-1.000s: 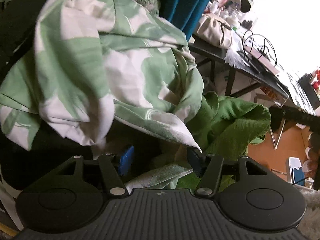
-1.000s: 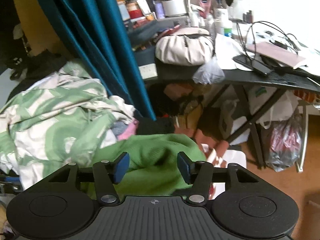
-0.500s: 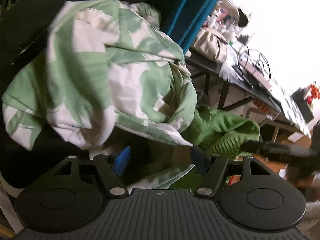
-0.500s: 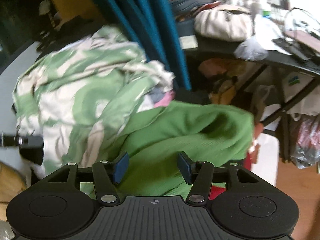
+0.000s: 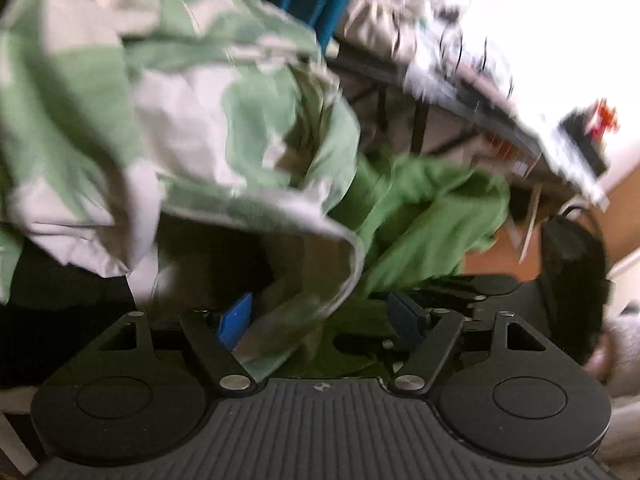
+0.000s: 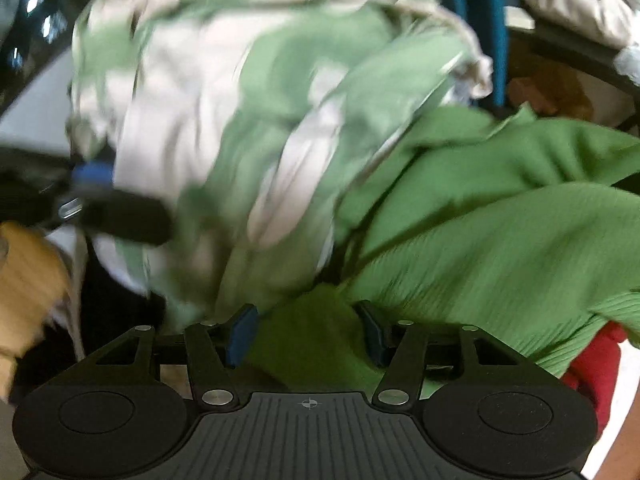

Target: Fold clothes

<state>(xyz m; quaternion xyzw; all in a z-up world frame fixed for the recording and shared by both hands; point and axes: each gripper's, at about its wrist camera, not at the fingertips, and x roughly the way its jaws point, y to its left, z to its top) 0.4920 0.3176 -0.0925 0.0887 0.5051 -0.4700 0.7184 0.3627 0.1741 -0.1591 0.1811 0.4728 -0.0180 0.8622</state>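
**Both grippers at the edge of a blurred clothes heap**

The left gripper (image 5: pixel 322 318) had its jaws spread wide, the blue pads well apart. A limp edge of the pale green-and-white patterned cotton fabric (image 5: pixel 168 120) drooped down between them, close to the left pad; blur hid whether it touched. The pads did not pinch it.

The right gripper (image 6: pixel 308 330) also stood wide. A fold of the bright green ribbed knit garment (image 6: pixel 500 232) filled the gap between its pads, but the jaws were not closed on it.

In the left wrist view the patterned fabric bulged over the left and centre of the frame, with the green knit tucked under its right side. The other gripper's black body showed low on the right. In the right wrist view the patterned fabric lay heaped on the left, overlapping the green knit spreading to the right; the left gripper showed at the heap's far left edge, next to a blurred hand (image 6: pixel 24 280).

Beyond the pile hung a teal curtain (image 6: pixel 476 8). To its right stood a dark cluttered desk (image 5: pixel 460 96) carrying a beige cloth bag (image 6: pixel 576 0). A red cloth (image 6: pixel 596 372) lay beneath the green knit's right edge.
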